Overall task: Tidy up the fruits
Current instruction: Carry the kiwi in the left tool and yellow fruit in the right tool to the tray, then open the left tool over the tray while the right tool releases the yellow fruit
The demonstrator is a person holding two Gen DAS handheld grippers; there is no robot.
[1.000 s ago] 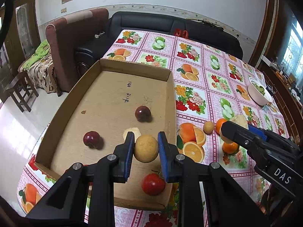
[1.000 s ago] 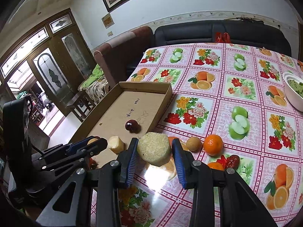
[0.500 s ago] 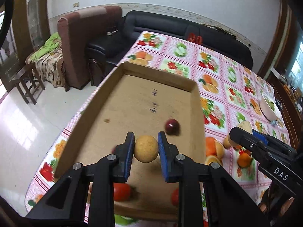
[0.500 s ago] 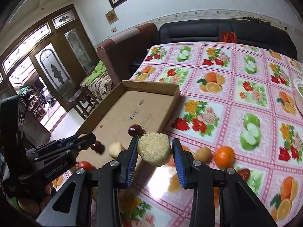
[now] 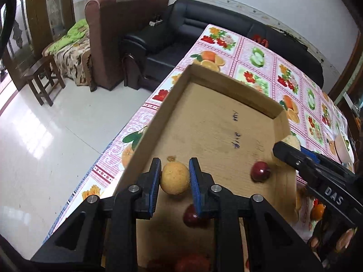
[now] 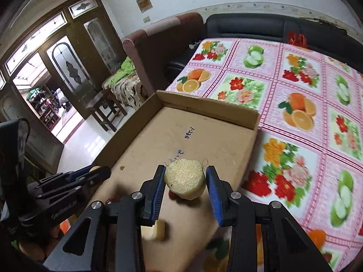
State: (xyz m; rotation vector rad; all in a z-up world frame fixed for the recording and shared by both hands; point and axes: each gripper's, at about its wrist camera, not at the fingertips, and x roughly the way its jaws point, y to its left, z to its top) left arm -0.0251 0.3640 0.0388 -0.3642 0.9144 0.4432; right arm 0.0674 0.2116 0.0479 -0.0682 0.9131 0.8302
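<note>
My left gripper [image 5: 174, 180] is shut on a round yellow fruit [image 5: 175, 178] and holds it above the near left part of the shallow cardboard box [image 5: 179, 86]. My right gripper [image 6: 185, 182] is shut on a pale yellow cut fruit chunk [image 6: 185, 179] above the box [image 6: 204, 104], near its right wall. In the box lie a dark red fruit [image 5: 261, 171], another dark red one [image 5: 191, 215] under my left fingers, red fruits [image 5: 192, 264] at the near edge, and a pale chunk [image 6: 157, 230]. The right gripper also shows in the left wrist view [image 5: 292, 149].
The box lies at the left edge of a table with a pink fruit-print cloth [image 6: 295, 90]. An orange [image 5: 317, 210] lies on the cloth right of the box. A white bowl [image 5: 341, 147] stands further right. Sofas [image 5: 204, 27] and a wooden stool [image 5: 43, 77] stand beyond.
Both grippers have moved left and forward over the box with their fruits still held. The loose fruits on the cloth have slid out of the right wrist view.
</note>
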